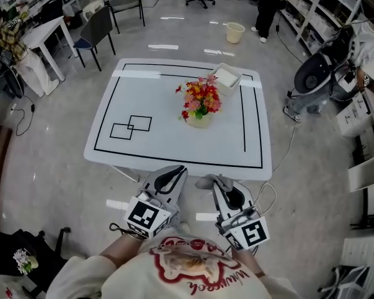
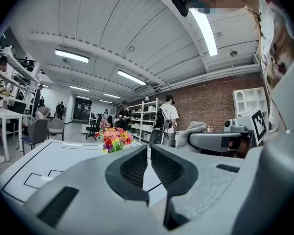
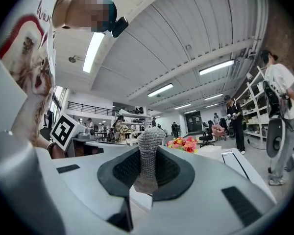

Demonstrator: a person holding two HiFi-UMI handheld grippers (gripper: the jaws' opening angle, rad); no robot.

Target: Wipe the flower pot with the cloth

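Observation:
A cream flower pot (image 1: 199,121) with red, pink and yellow flowers (image 1: 201,98) stands on the white table (image 1: 174,143), right of its middle. The flowers (image 2: 115,137) also show ahead in the left gripper view, and the flowers (image 3: 185,144) far off in the right gripper view. My right gripper (image 1: 219,182) is shut on a grey knitted cloth (image 3: 149,153), which sticks up between its jaws; the cloth (image 1: 215,181) hangs just off the table's near edge. My left gripper (image 1: 177,170) is shut with nothing in it, its tip at the near edge.
A white square tray (image 1: 226,76) sits behind the pot at the far right of the table. Black tape lines and two small rectangles (image 1: 131,127) mark the tabletop. Chairs (image 1: 98,32), a bucket (image 1: 235,32), shelving and people stand around the room.

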